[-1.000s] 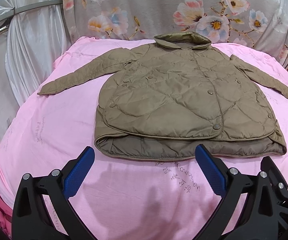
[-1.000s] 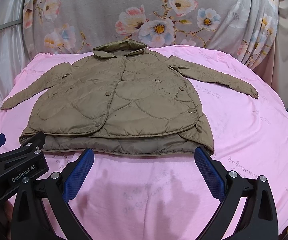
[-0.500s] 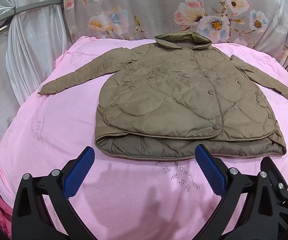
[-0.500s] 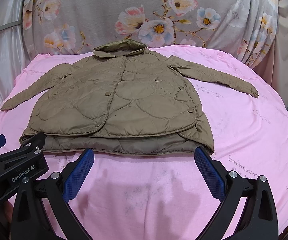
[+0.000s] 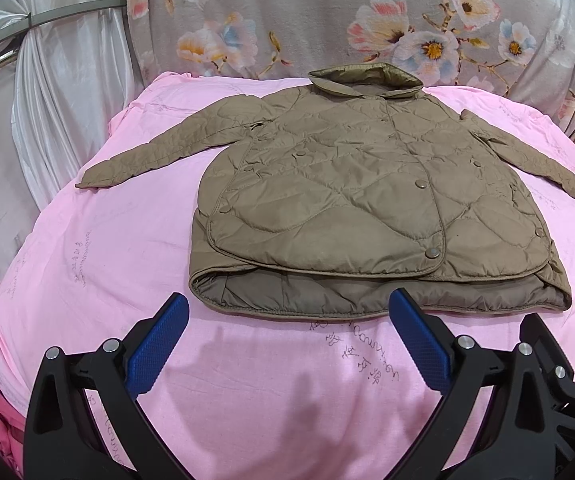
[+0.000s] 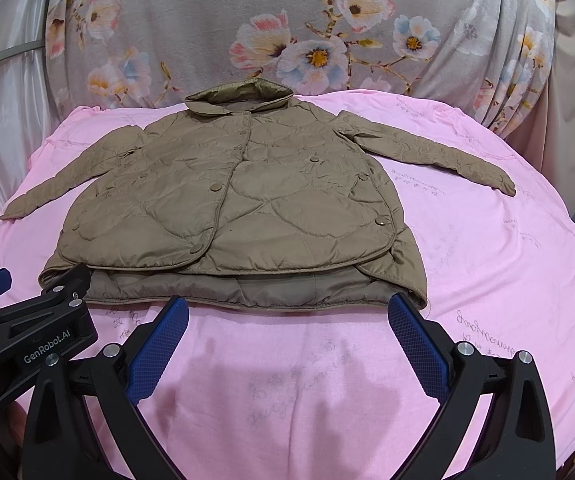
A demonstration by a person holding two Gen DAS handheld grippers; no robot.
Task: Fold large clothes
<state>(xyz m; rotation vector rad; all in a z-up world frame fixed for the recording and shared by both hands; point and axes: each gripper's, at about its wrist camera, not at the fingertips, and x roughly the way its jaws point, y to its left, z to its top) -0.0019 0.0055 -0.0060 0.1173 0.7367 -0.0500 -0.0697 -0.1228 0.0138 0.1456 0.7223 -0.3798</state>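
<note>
Two claws agape, left claw [image 5: 287,340], right claw [image 6: 287,340], before jacket [image 5: 367,200].

Black tool [image 5: 287,336] frames, blue textured pads [image 6: 157,354], silver screws, apparently "GenRobot.AI" lettering.

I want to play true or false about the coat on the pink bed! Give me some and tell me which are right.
1. The brown quilted jacket lies flat with both sleeves spread out. True.
2. The left tongs are squeezing the jacket's hem. False: they are open and hold nothing, short of the hem.
3. The jacket lies on a pink sheet. True.
4. The right tongs are shut. False: they are wide open.
5. The jacket's collar points toward the flowery cloth. True.
</note>
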